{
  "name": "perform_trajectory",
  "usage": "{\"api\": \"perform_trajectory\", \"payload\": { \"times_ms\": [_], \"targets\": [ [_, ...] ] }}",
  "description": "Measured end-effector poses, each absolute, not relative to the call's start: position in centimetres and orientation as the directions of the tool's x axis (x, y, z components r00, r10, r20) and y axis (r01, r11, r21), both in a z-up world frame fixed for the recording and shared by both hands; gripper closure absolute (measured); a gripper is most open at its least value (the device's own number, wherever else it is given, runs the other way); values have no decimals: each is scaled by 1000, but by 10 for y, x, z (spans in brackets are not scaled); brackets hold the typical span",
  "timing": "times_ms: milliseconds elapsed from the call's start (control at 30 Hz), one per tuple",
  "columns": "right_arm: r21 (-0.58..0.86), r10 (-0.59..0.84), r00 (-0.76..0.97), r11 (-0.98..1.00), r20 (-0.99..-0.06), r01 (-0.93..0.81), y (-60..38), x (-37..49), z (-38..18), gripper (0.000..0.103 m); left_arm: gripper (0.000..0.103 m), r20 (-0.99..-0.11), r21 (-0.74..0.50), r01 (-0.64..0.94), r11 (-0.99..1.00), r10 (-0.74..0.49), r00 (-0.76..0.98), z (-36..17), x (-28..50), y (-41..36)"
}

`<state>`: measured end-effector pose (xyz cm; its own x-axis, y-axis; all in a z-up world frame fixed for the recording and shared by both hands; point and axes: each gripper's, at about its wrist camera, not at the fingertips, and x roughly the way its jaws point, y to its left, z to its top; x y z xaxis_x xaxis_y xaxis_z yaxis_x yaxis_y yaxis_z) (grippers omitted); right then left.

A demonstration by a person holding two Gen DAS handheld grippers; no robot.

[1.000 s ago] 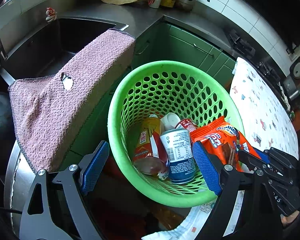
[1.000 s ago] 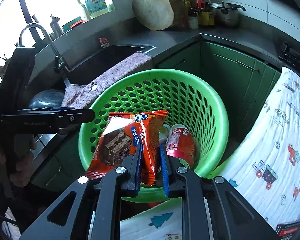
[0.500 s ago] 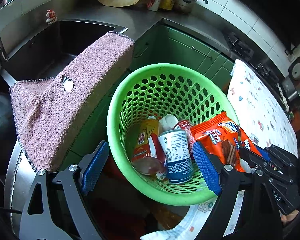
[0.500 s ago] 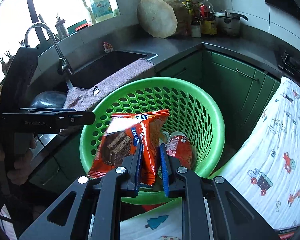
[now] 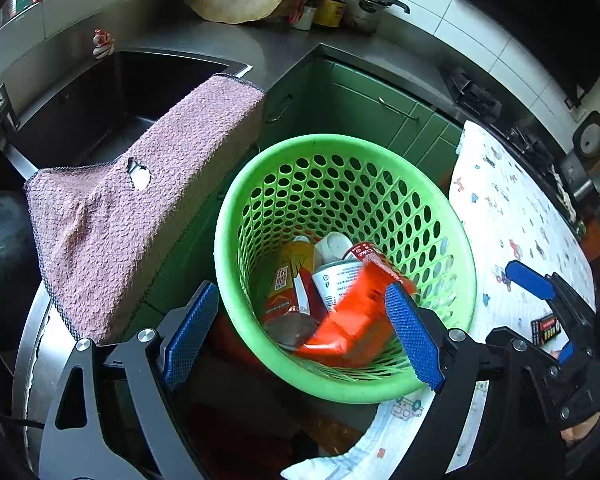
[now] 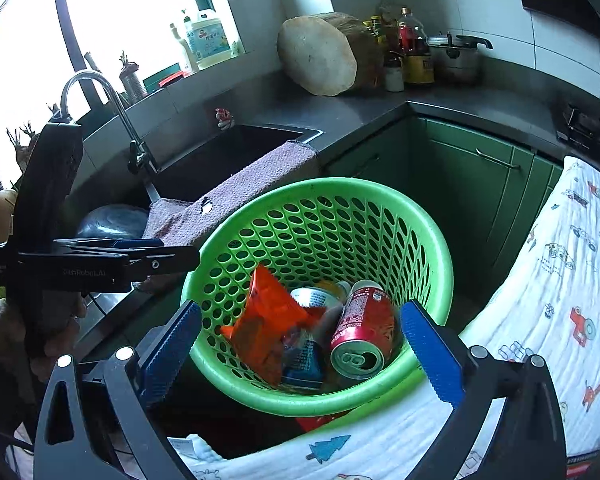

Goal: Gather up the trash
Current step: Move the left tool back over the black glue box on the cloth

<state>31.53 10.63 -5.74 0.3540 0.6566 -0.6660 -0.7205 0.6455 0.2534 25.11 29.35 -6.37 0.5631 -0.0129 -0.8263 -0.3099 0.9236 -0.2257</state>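
Orange snack wrapper [image 6: 266, 320], seemingly crumpled, blurred inside green basket [image 6: 380, 196]; right tongs [image 6: 300, 344] opening, empty.

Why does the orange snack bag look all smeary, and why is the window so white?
In both wrist views the orange snack bag is motion-blurred inside the green basket, while the red can beside it stays sharp. In the right wrist view the window is overexposed by daylight, and the fisheye lens bends the counter edges.

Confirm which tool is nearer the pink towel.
Left. The left tool sits right beside the towel's hanging edge; the right tool, jaws opening with nothing between them, is across the green basket on the patterned cloth side.
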Motion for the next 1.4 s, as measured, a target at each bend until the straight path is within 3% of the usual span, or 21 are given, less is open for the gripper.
{"api": "perform_trajectory", "payload": {
  "times_ms": [567, 1100, 1400],
  "targets": [
    [206, 581, 422, 725, -696, -658, 33, 283, -35, 6, 18, -799, -206, -167, 964, -67, 598, -42, 267, 236],
    [134, 458, 497, 820, -737, -556, -71, 229, -38, 6, 18, -774, -196, 76, 978, -202, 600, -30, 268, 116],
    [114, 365, 533, 888, -764, -445, -152, 189, -44, 6, 18, -774, -130, 275, 953, -271, 572, -38, 263, 25]
  ]
}}
